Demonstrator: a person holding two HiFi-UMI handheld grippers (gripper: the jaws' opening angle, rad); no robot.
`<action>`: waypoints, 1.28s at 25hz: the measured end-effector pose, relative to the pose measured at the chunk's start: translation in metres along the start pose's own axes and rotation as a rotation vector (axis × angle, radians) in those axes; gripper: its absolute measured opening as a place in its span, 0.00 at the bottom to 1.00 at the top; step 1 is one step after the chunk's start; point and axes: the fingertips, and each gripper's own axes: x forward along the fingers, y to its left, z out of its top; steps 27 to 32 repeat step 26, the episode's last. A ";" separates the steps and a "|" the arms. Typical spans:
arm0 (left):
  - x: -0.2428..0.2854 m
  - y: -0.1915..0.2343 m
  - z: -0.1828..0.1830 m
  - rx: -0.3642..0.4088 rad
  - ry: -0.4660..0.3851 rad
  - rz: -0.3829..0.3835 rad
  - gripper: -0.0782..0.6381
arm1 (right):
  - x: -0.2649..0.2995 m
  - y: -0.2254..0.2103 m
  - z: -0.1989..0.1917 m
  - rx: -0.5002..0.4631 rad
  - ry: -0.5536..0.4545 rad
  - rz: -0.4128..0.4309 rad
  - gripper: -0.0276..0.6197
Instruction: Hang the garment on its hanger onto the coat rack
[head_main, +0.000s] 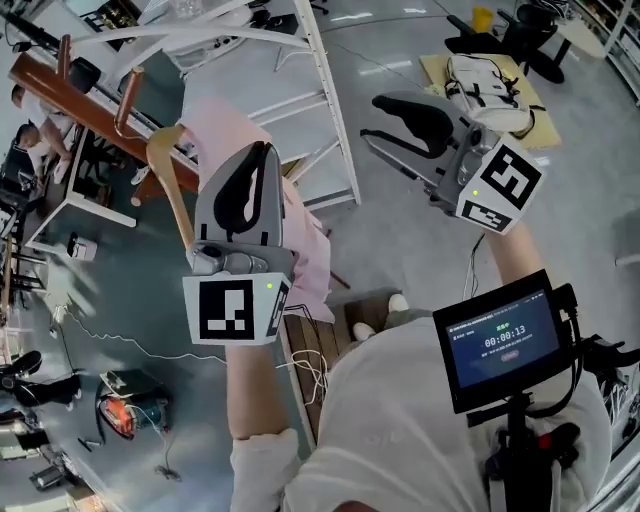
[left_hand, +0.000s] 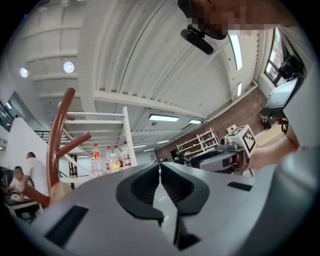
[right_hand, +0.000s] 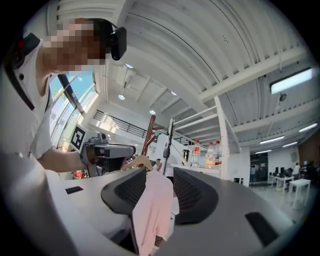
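Observation:
A pink garment (head_main: 300, 235) hangs on a pale wooden hanger (head_main: 168, 165) right beside the brown coat rack (head_main: 70, 85); I cannot tell whether the hook sits on a peg. My left gripper (head_main: 262, 150) is in front of the garment, just right of the hanger, its jaws shut with nothing between them (left_hand: 160, 167). My right gripper (head_main: 372, 118) is off to the right, apart from the cloth and pointing towards it, jaws open and empty. In the right gripper view the garment (right_hand: 152, 210) shows through the gap between the jaws (right_hand: 160, 172), with the hanger (right_hand: 132, 162) and rack (right_hand: 149, 132) beyond.
A white shelf frame (head_main: 325, 110) stands just behind the garment, with bottles (left_hand: 107, 157) on it. A backpack (head_main: 488, 85) lies on a yellow mat at the far right. A wooden bench (head_main: 320, 350) is near my feet. People sit at a desk (head_main: 35, 150) on the left.

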 end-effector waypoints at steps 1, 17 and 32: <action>0.003 -0.005 0.001 -0.024 -0.023 -0.005 0.13 | -0.009 0.001 0.000 -0.011 0.008 -0.027 0.32; 0.018 -0.045 -0.034 -0.145 -0.030 -0.052 0.12 | -0.057 -0.005 -0.007 0.024 -0.039 -0.204 0.16; 0.019 -0.042 -0.039 -0.217 -0.071 -0.049 0.12 | -0.047 -0.009 -0.013 0.049 -0.050 -0.176 0.12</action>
